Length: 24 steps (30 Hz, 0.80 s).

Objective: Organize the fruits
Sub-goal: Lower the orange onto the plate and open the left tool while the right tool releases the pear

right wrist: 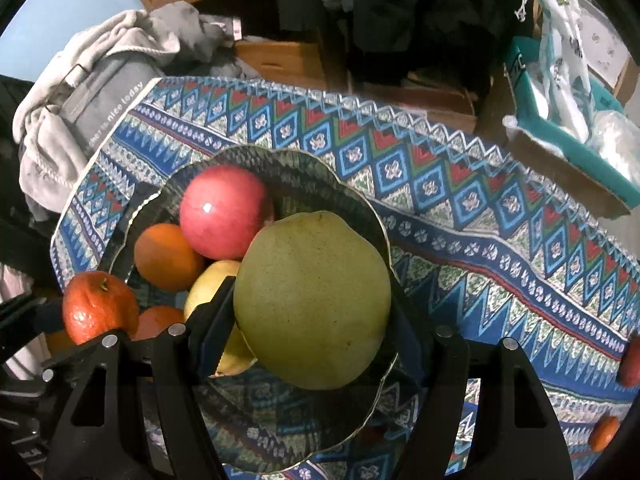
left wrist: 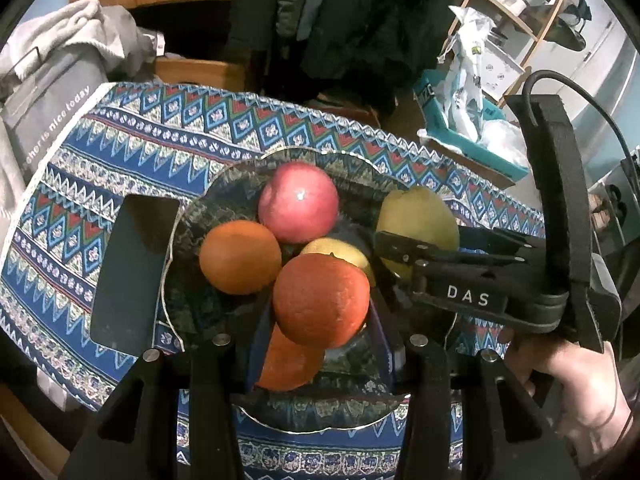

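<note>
A clear glass plate (left wrist: 188,216) (right wrist: 360,204) sits on a patterned cloth and holds a red apple (left wrist: 298,202) (right wrist: 224,212), an orange (left wrist: 240,257) (right wrist: 168,257), a yellow fruit (left wrist: 340,250) (right wrist: 212,284) and another orange (left wrist: 290,360) (right wrist: 158,320). My left gripper (left wrist: 320,320) is shut on a tangerine (left wrist: 321,300) (right wrist: 100,306) above the plate. My right gripper (right wrist: 312,320) is shut on a green pear (right wrist: 312,300) (left wrist: 418,220) over the plate's right side; it also shows in the left wrist view (left wrist: 452,268).
Blue patterned tablecloth (right wrist: 500,220). A red fruit (right wrist: 630,364) and a small orange (right wrist: 606,432) lie on the cloth at far right. Grey clothes pile (left wrist: 60,60) at left, a teal box (left wrist: 468,136) with bags at back right, a dark phone-like slab (left wrist: 132,272) left of the plate.
</note>
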### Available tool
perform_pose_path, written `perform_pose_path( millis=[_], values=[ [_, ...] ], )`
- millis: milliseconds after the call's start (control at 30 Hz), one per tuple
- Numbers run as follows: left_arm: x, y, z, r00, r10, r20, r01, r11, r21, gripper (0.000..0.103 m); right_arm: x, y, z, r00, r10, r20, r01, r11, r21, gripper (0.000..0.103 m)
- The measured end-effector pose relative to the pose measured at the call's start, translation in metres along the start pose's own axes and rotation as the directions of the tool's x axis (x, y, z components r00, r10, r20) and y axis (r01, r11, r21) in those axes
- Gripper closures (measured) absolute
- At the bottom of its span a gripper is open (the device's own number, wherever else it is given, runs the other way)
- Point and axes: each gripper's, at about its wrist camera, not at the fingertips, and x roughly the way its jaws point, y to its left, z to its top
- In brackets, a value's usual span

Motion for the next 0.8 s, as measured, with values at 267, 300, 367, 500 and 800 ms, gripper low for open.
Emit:
perform_pose_path(
  millis=[267, 300, 367, 500, 800],
  values=[
    [0.004, -0.011, -0.006, 1.000, -0.001, -0.019, 0.001, 1.000, 0.027, 0.057, -0.016, -0.004, 0.006, 0.998, 0.038, 0.044, -0.039, 0.999, 0.014, 0.031],
    [0.005, -0.014, -0.007, 1.000, 0.000, -0.022, 0.001, 0.999, 0.034, 0.057, -0.021, -0.005, 0.007, 0.998, 0.033, 0.052, -0.034, 0.999, 0.012, 0.031],
    [0.006, -0.018, -0.011, 1.000, 0.000, -0.029, 0.001, 0.999, 0.042, 0.057, -0.029, -0.005, 0.008, 0.997, 0.022, 0.069, -0.023, 1.000, 0.009, 0.031],
    [0.011, -0.025, -0.017, 0.998, -0.012, -0.056, 0.015, 0.999, 0.044, 0.057, -0.043, -0.008, 0.005, 0.996, -0.014, 0.086, 0.013, 1.000, 0.008, 0.031],
    [0.012, -0.041, -0.025, 0.999, 0.013, -0.049, -0.009, 0.997, 0.083, 0.046, -0.066, -0.020, -0.011, 0.993, -0.038, 0.109, 0.036, 0.999, 0.026, 0.031]
  ],
)
